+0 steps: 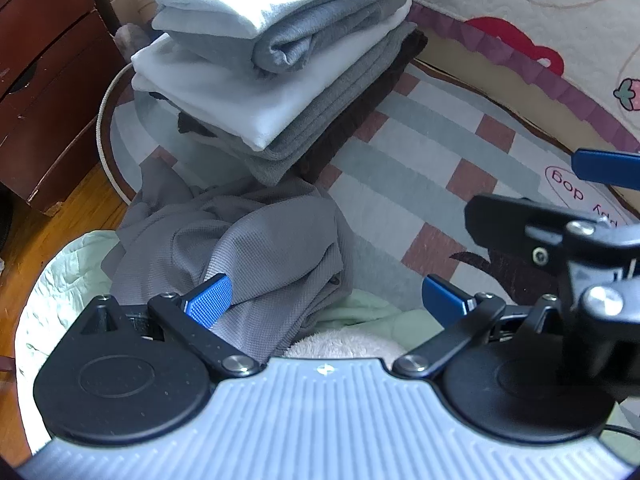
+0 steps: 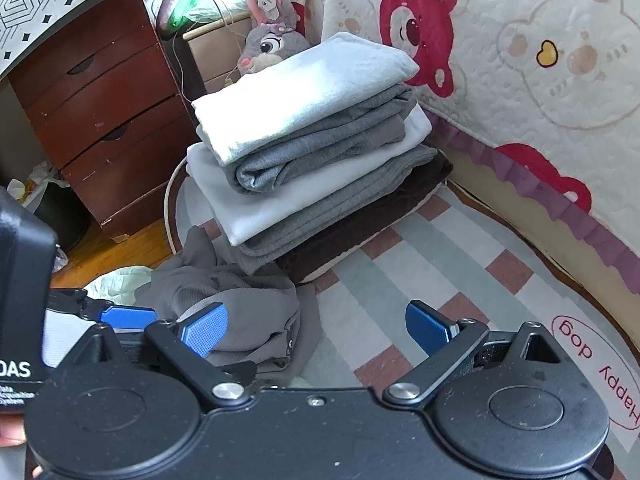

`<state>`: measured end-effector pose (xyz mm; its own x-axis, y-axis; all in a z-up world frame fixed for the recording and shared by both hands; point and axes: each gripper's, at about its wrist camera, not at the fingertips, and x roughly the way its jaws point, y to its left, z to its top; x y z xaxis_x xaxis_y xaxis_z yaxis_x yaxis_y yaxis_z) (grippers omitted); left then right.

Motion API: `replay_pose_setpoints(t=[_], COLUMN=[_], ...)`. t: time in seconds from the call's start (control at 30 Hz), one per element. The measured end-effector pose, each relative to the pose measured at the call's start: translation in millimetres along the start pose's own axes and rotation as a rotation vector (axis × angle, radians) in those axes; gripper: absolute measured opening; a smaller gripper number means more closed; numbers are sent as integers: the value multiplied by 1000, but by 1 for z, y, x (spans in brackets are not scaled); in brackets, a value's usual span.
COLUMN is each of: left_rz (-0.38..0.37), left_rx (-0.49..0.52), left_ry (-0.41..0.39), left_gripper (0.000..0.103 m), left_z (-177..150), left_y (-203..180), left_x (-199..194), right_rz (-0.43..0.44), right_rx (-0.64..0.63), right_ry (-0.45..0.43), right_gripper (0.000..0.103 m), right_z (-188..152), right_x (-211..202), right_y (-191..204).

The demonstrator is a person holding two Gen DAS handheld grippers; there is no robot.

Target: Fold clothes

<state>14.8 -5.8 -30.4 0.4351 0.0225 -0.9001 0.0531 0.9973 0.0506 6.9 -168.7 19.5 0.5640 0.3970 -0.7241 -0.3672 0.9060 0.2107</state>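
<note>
The checked rug (image 2: 420,248) carries my folded stack (image 2: 316,152); the crumpled grey shirt (image 1: 236,240) lies just before it. My left gripper (image 1: 326,298) and right gripper (image 2: 316,326) gape empty; I should pinch separate shirt edges, not bunched folds.

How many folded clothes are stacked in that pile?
6: white top, grey, white, two grey, brown bottom. The grey layers may hide more.

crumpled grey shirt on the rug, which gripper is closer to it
Left. The left gripper hangs right over the crumpled grey shirt, one fingertip against its folds. The right gripper sits off to the shirt's right, mostly over the striped rug.
</note>
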Motion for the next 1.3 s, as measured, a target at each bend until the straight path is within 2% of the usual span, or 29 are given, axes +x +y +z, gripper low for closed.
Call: replay_pose_setpoints(t=[0.3, 0.43, 0.57, 0.7, 0.77, 0.83, 0.9, 1.0, 1.1, 1.13, 1.17, 1.23, 1.27, 1.3], left_rz=[11, 42, 66, 89, 105, 109, 74, -1, -38, -48, -58, -55, -46, -35], left_rx=[-7, 2, -18, -25, -27, -48, -108, -185, -177, -155, -134, -92, -71, -60], left_ry=[23, 34, 17, -4, -21, -34, -46, -41, -28, -29, -31, -31, -27, -11], left_gripper=[103, 103, 102, 100, 95, 84, 75, 65, 65, 65, 66, 75, 78, 82], left_z=[-2, -8, -23, -45, -56, -66, -73, -80, -86, -87, -88, -90, -91, -91], left_y=[14, 35, 69, 100, 112, 125, 143, 164, 165, 161, 157, 149, 144, 141], left_x=[16, 30, 46, 63, 67, 70, 69, 71, 73, 74, 75, 81, 87, 96], right_rz=[4, 34, 165, 317, 358, 362, 372, 402, 417, 403, 389, 368, 369, 375], right_rx=[18, 93, 187, 355, 413, 410, 390, 339, 296, 302, 310, 321, 317, 312], right_ry=[17, 42, 90, 159, 165, 158, 153, 155, 167, 173, 200, 276, 306, 328], right_gripper=[98, 98, 98, 96, 91, 89, 82, 78, 80, 83, 91, 92, 92, 78], right_z=[-2, -10, -27, -48, -57, -59, -60, -55, -50, -49, -51, -55, -58, -61], right_x=[7, 21, 51, 99, 117, 130, 142, 161, 188, 200, 213, 239, 247, 254], right_y=[-5, -13, -21, -44, -52, -56, -57, -55, -45, -44, -41, -34, -31, -27])
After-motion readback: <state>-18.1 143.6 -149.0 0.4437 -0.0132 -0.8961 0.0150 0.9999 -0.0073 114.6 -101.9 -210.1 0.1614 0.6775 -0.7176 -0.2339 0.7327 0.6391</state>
